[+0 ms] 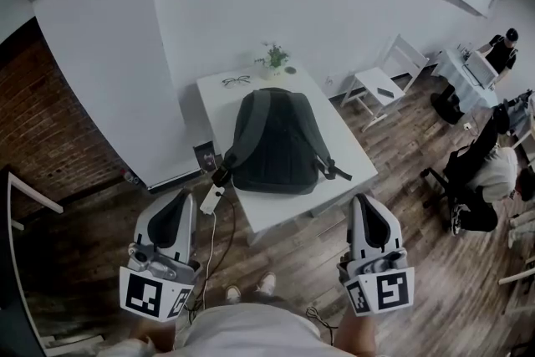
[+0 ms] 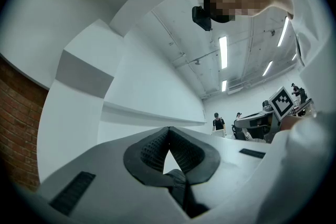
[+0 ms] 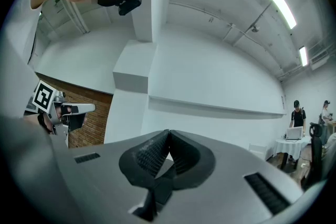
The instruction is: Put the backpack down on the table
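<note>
A wood-plank floor [image 1: 410, 221] runs under a white table [image 1: 284, 211] at the centre of the head view. A brick wall [image 1: 50, 138] stands at the left and plain white walls fill the upper half. A white chair [image 1: 380, 81] stands just right of the table, and people [image 1: 489, 167] sit and stand at the far right edge.

The backpack [image 1: 274, 142] lies flat in the middle of the tabletop with its strap side up, so by the look of it it is already set down. Behind it, toward the wall, are a pair of glasses [image 1: 236, 81] and a small plant [image 1: 273, 58]. A white block with a cable [image 1: 211, 199] hangs at the table's left edge, just beside the bag's lower left corner.

The bag looks like dark, soft fabric that is moderately filled. It would likely sag and fold rather than keep its shape, and its weight cannot be told. The shoulder straps [image 1: 328, 167] lie along both sides. They, or the top end near the glasses, seem the surest places to pinch, since the broad panel offers little for narrow jaws to grasp.

The left gripper [image 1: 181, 196] and the right gripper [image 1: 366, 201] are at the lower left and lower right, well apart from the bag. Each has its jaws pressed together on nothing.
</note>
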Action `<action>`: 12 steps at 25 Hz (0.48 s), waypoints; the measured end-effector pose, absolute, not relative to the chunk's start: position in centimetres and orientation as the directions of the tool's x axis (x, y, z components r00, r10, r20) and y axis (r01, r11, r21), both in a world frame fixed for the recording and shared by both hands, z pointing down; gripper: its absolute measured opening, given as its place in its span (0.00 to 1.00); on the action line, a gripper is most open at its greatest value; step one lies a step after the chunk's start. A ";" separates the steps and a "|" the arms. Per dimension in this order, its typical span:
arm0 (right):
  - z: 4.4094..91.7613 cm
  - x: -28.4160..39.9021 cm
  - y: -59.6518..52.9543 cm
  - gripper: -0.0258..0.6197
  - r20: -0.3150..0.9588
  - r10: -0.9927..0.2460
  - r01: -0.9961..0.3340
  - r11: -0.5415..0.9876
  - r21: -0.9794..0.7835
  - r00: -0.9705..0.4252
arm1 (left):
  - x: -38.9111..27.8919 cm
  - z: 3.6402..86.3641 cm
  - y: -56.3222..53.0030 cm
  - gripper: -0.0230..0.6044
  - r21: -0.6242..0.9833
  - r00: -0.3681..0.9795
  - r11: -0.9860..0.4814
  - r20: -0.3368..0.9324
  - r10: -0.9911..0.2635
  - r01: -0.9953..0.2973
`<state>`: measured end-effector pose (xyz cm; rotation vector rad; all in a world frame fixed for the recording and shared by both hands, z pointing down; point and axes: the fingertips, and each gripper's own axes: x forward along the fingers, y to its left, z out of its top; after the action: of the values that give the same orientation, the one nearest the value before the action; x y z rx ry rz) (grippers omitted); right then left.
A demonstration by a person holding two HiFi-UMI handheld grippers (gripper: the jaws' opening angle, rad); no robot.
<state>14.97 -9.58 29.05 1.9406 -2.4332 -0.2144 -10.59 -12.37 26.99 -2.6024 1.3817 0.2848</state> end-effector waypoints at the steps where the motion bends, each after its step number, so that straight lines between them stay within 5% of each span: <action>1: 29.1 15.2 -9.6 0.10 -0.068 -0.972 -0.969 0.215 0.120 -0.225 | -10.4 27.0 -12.4 0.06 -0.071 0.552 -0.553 -0.252 -0.795 -0.830; 12: 29.3 16.3 -9.8 0.10 -0.060 -0.972 -0.967 0.220 0.127 -0.229 | -8.7 27.5 -12.9 0.06 -0.061 0.563 -0.567 -0.241 -0.790 -0.821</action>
<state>16.27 -9.79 29.32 1.9309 -2.4285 -0.2129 -8.66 -12.86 27.48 -2.6272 1.3661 0.2798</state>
